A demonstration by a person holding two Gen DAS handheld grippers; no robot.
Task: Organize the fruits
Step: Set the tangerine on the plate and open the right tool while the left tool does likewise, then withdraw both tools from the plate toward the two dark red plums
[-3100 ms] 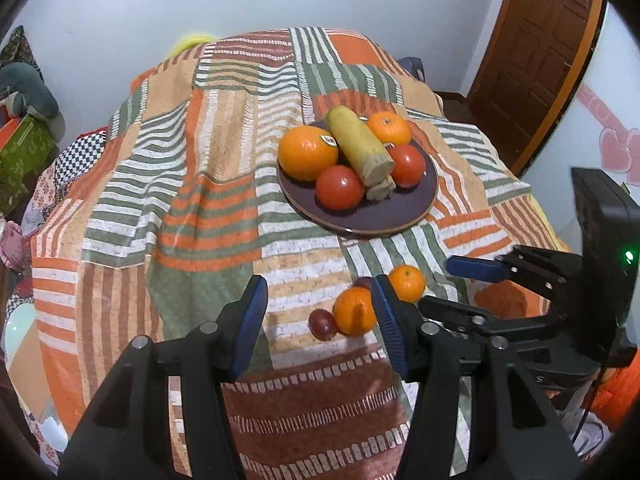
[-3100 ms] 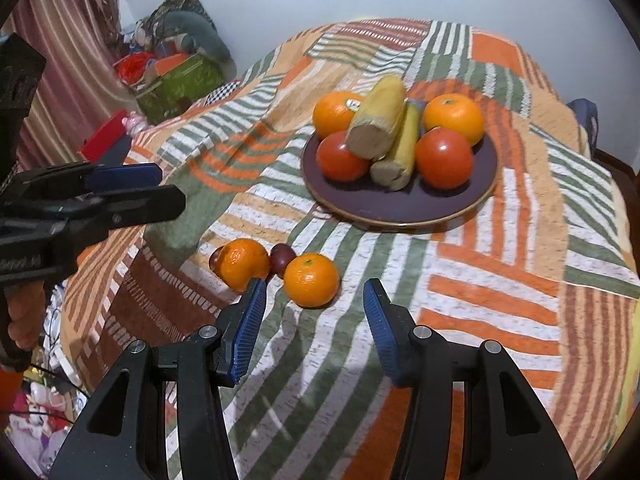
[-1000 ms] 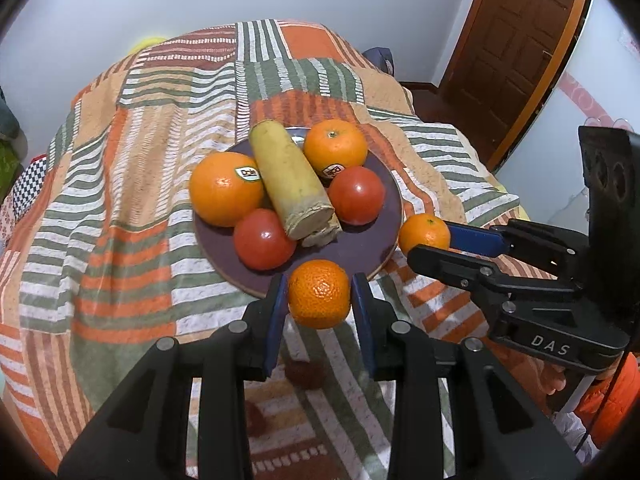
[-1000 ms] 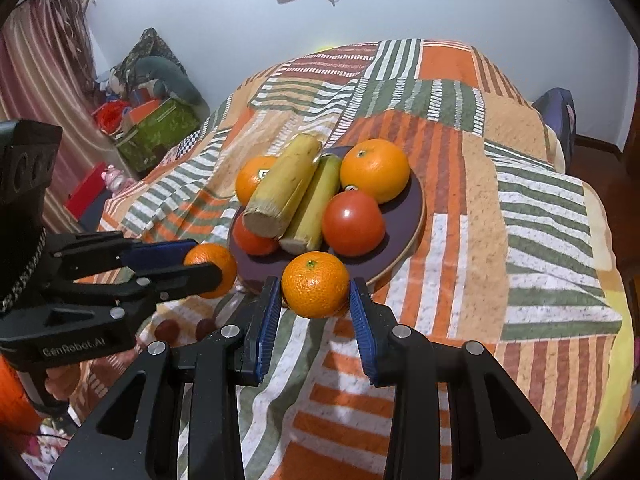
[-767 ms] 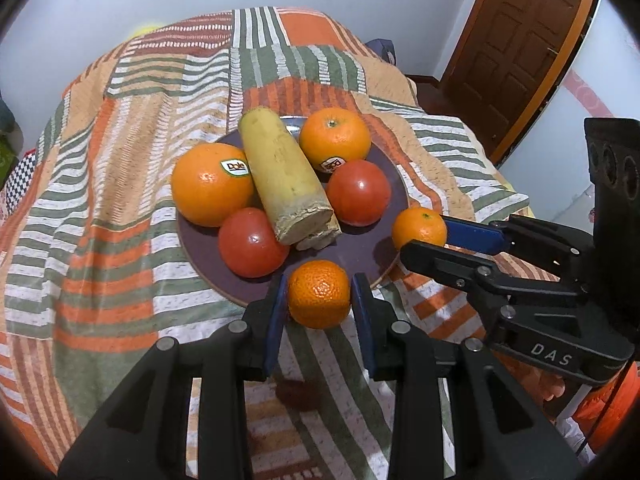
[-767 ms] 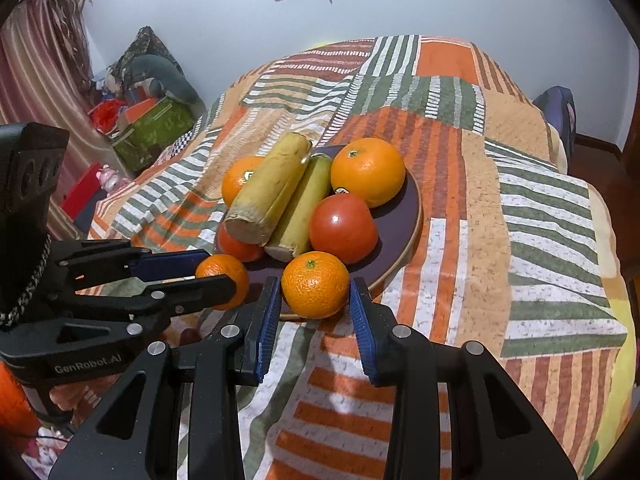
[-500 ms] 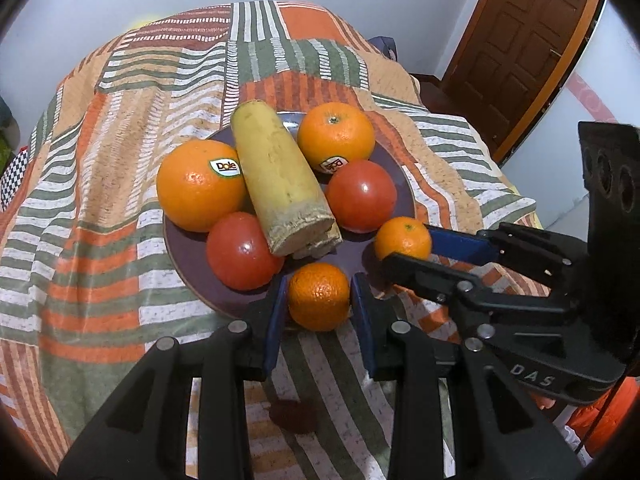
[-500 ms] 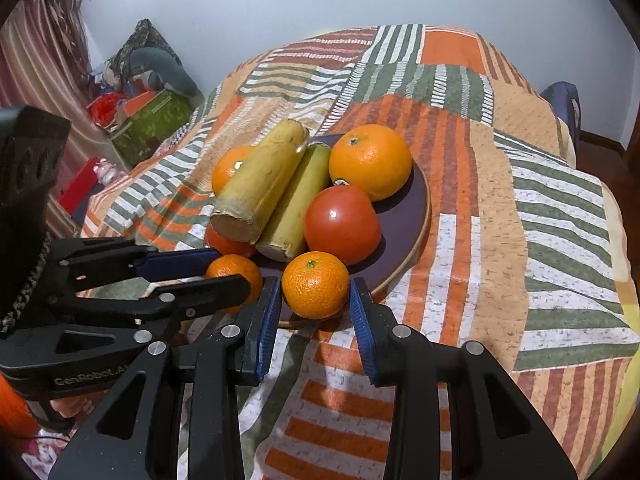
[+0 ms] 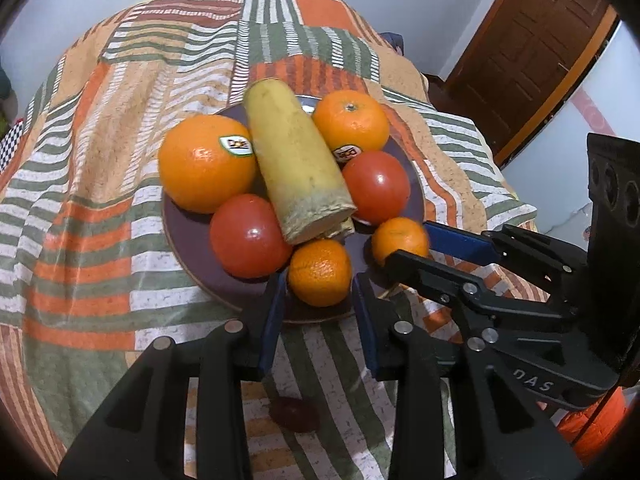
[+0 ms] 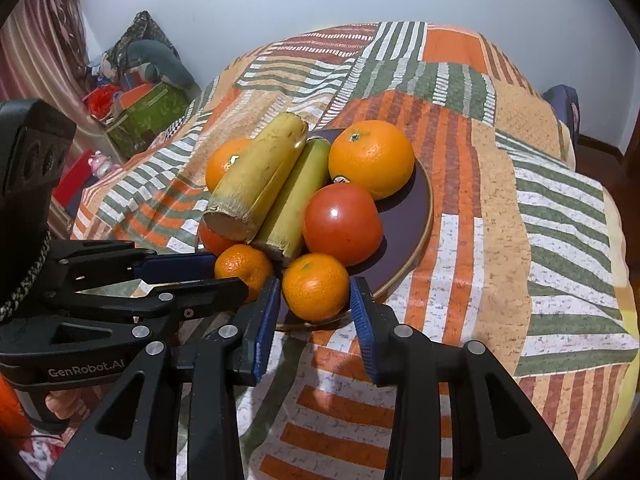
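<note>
A dark purple plate point(image 9: 188, 240) on the patchwork bedspread holds two large oranges point(image 9: 206, 162), two tomatoes point(image 9: 248, 236) and two cut yellow stalks point(image 9: 296, 172). My left gripper point(image 9: 318, 300) is shut on a small mandarin point(image 9: 319, 271) over the plate's near rim. My right gripper point(image 10: 314, 306) is shut on another small mandarin point(image 10: 315, 285), also over the plate's point(image 10: 416, 216) near rim; it shows in the left wrist view point(image 9: 400, 238) beside the first. The two grippers are close together.
A small dark red fruit point(image 9: 295, 412) lies on the bedspread below my left gripper. A brown door point(image 9: 532, 48) stands at the back right. Boxes and clutter point(image 10: 140, 108) lie on the floor left of the bed.
Both grippers have moved forward and down, each with its mandarin, from short of the plate to over its near rim. They have drawn closer together.
</note>
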